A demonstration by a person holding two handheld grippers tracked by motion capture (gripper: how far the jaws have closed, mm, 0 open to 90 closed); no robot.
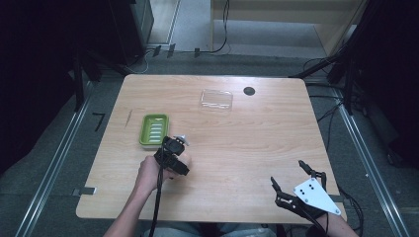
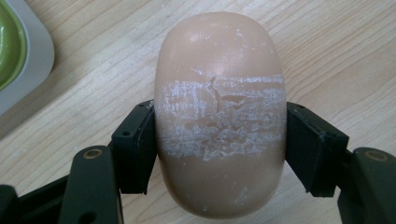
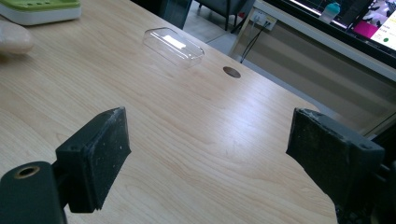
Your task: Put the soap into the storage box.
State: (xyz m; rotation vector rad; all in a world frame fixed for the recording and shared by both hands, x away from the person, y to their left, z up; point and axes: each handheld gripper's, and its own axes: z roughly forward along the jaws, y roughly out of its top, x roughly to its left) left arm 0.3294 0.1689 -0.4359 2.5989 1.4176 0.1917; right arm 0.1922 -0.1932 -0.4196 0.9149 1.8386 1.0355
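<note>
lying empty, green soap dish (image 1: 154, 129) beside left gripper's (image 2: 219, 135) soap bar (image 2: 219, 70).

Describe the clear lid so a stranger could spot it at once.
On the wooden table, look to the far edge, beside the small dark round hole. The clear lid lies there alone, a see-through rounded rectangle, unlike the green soap dish.

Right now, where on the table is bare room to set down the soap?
The widest bare wood lies between the clear lid and the open right gripper. It is crowded at the left: the green soap dish sits beside the left gripper holding the soap.
</note>
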